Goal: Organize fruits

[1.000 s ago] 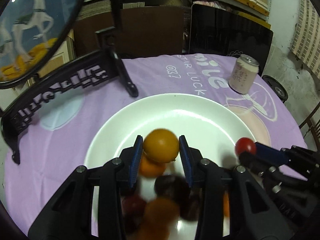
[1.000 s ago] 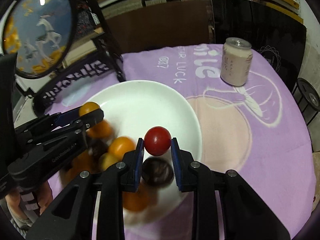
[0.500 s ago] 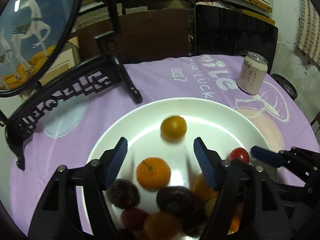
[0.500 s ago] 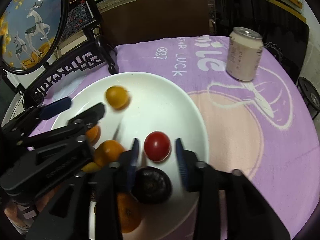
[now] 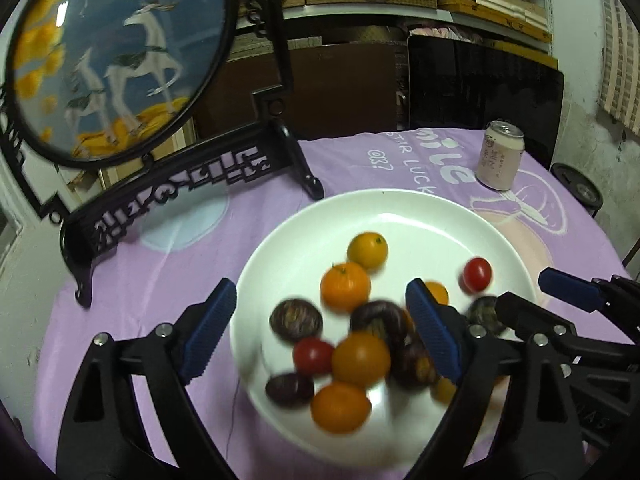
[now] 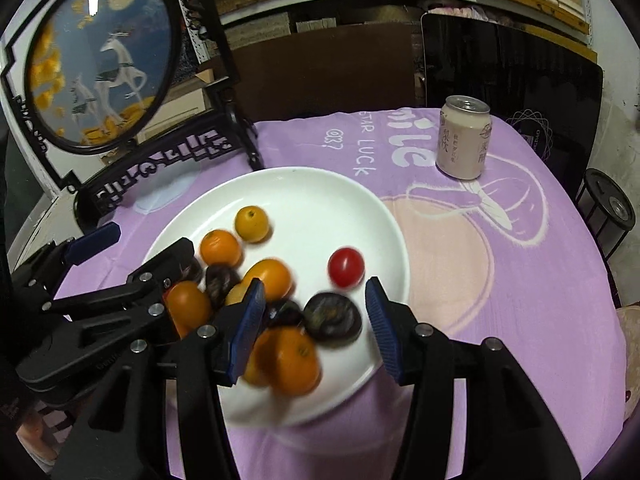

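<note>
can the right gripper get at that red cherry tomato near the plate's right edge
Probably yes. The red cherry tomato lies alone just ahead of the right gripper, whose jaws are opening with nothing between them.

"STAR LUCK" on purple tablecloth (image 6: 520, 280)

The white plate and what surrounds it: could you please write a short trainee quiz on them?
1. True or false: the drink can stands on the white plate.
2. Is the red tomato that lies apart from the pile gripped by the right hand-held gripper?
   A gripped
   B free
3. Fill in: the tablecloth is ____.

Key: 1 false; 2 B; 3 purple.
</note>
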{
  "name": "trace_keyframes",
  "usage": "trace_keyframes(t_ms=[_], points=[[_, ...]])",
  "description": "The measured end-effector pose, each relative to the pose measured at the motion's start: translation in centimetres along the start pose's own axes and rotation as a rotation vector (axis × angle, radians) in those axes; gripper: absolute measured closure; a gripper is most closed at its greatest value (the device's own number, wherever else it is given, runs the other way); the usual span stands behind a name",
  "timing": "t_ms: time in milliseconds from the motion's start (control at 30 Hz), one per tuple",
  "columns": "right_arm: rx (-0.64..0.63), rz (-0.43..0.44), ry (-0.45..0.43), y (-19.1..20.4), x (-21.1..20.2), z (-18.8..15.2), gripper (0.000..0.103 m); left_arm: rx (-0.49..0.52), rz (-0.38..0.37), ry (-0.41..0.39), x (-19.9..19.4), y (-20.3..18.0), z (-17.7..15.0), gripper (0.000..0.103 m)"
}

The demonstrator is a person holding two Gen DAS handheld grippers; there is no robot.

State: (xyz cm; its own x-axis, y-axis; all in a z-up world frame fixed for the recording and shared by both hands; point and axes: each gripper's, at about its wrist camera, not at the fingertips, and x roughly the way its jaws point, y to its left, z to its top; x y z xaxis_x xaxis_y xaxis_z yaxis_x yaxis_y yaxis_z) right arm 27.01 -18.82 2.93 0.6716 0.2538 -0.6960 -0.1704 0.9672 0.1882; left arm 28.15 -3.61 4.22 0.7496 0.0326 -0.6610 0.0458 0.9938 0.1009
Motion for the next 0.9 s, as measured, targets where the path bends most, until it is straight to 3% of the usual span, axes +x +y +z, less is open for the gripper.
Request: trace_keyframes(t_ms=[100, 333, 600, 900], points=[[-0.009, 0.000, -0.020, 0.6, -1.6, -1.4, 0.050, -0.029, -0.017, -0.009, -1.9, 0.7, -1.4, 0.013], [-0.008, 0.011, -0.069, 1.9, -5.9, -5.6, 0.048, -0.036, 0.030, -0.073, -7.4, 1.7, -6.0, 0.008], [-0.019, 0.014, -0.114, 3.5, -9.4, -10.4, 0.046, -0.065, 0.034, -0.106, -12.2, 2.5, -11.0, 0.003], [-0.026, 0.006, -0.181, 3.9, -11.7, -14.9, 0.042, -0.094, -0.025, -0.091, -15.1, 2.9, -15.0, 0.002]])
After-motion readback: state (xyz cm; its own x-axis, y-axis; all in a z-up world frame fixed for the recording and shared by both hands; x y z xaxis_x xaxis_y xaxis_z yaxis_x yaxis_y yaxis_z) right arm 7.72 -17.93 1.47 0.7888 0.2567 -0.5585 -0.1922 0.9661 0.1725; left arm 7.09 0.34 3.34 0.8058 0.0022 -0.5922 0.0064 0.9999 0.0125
